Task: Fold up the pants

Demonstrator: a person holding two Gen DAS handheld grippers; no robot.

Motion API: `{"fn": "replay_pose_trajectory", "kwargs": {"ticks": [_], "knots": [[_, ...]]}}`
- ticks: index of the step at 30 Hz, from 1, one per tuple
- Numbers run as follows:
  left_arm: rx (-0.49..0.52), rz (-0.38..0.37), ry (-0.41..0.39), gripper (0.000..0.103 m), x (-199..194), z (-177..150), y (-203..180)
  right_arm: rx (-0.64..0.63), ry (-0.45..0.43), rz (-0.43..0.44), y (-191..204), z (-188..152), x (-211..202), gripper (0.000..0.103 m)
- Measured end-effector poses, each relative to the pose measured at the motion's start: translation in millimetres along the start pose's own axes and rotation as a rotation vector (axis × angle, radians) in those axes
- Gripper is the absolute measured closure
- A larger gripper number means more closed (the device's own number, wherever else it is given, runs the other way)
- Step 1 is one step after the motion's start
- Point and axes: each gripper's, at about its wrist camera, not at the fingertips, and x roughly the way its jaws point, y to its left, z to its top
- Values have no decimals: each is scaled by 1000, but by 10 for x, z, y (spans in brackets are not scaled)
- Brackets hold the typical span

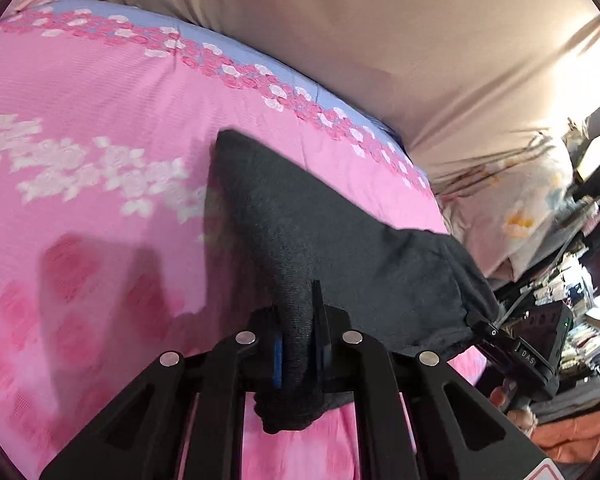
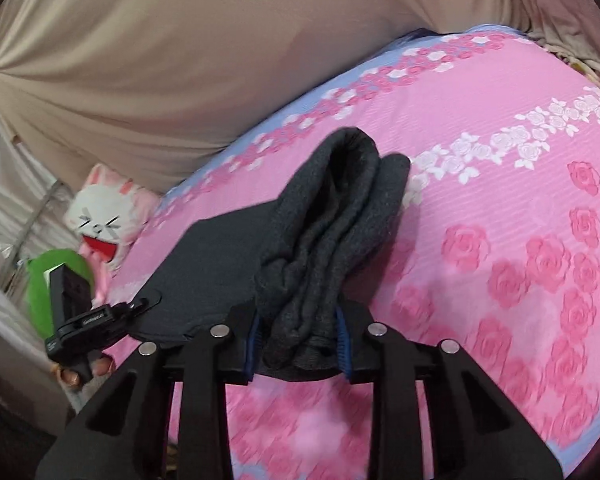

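The dark grey knitted pants (image 1: pixel 300 232) are held up over the pink rose-printed bedspread (image 1: pixel 92 128), one end trailing onto it. The left tongs (image 1: pixel 298 344) are pinched on a thin bunched edge; the right tongs (image 2: pixel 300 332) are clamped on a thick wad of several layers. The fabric is judged soft, limp and fairly light, unlikely to slip, and best taken at corners or hems so that layers are kept aligned.

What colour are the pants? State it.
The knitted fabric pants are dark charcoal grey, plain with no pattern, seen best in the right wrist view.
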Motion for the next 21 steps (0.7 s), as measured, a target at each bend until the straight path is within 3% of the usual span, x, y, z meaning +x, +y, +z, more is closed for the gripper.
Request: {"fn": "replay_pose_trajectory", "kwargs": {"ticks": [2,4,5,6,9,15,21], "knots": [[-11,22,41,94,-100,-146,77,12,57,-17,-52,-198,50,69],[-23,65,90,90,-77,-273,170,17,100,-89,-136,-362,157,60],[-31,94,88,75,-72,-354,197,27,72,-79,-192,-409,139,53],[-44,102,78,52,-76,-390,218,42,70,-66,-217,-412,131,51],[-86,45,43,26,-64,-430,211,63,78,-46,-229,-366,147,39],[-12,141,30,25,103,-399,27,26,58,-21,-122,-363,286,17],[55,168,30,22,298,-372,-143,-5,29,-34,-33,-307,406,13]]}}
